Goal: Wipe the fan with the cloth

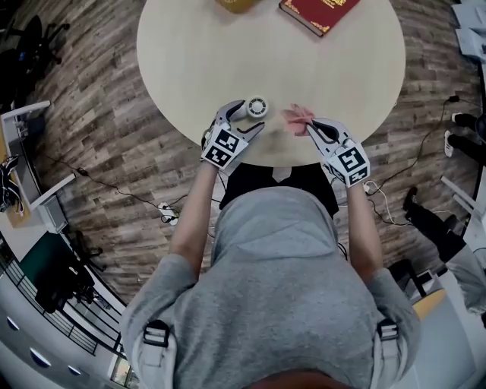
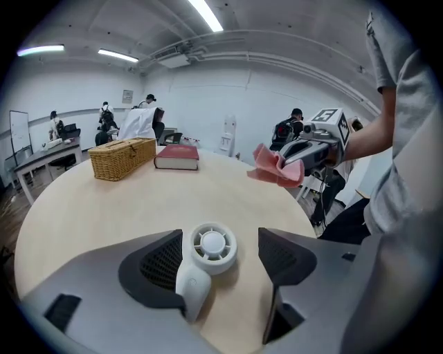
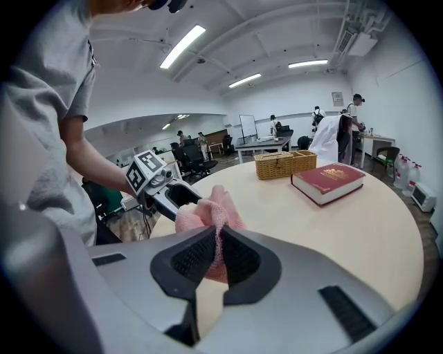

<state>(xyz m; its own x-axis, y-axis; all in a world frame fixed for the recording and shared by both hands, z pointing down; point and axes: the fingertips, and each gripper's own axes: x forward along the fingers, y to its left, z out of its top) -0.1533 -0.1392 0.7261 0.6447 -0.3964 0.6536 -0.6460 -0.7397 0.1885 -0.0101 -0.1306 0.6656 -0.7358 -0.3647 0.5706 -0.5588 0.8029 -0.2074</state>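
A small white handheld fan (image 1: 257, 106) lies flat on the round table (image 1: 190, 61) near its front edge. My left gripper (image 1: 247, 119) is open around it. In the left gripper view the fan (image 2: 211, 250) sits between the wide-apart jaws of the left gripper (image 2: 221, 242), its handle beside the left pad and a clear gap to the right pad. My right gripper (image 1: 310, 126) is shut on a pink cloth (image 1: 297, 118) just right of the fan. In the right gripper view the cloth (image 3: 208, 211) is pinched between the pads of the right gripper (image 3: 220, 254) and bunches out ahead.
A red book (image 1: 319, 11) and a wicker basket (image 2: 123, 157) rest at the table's far side. Beyond the table are office desks, chairs and several people. Cables run over the wooden floor (image 1: 99, 114) on both sides.
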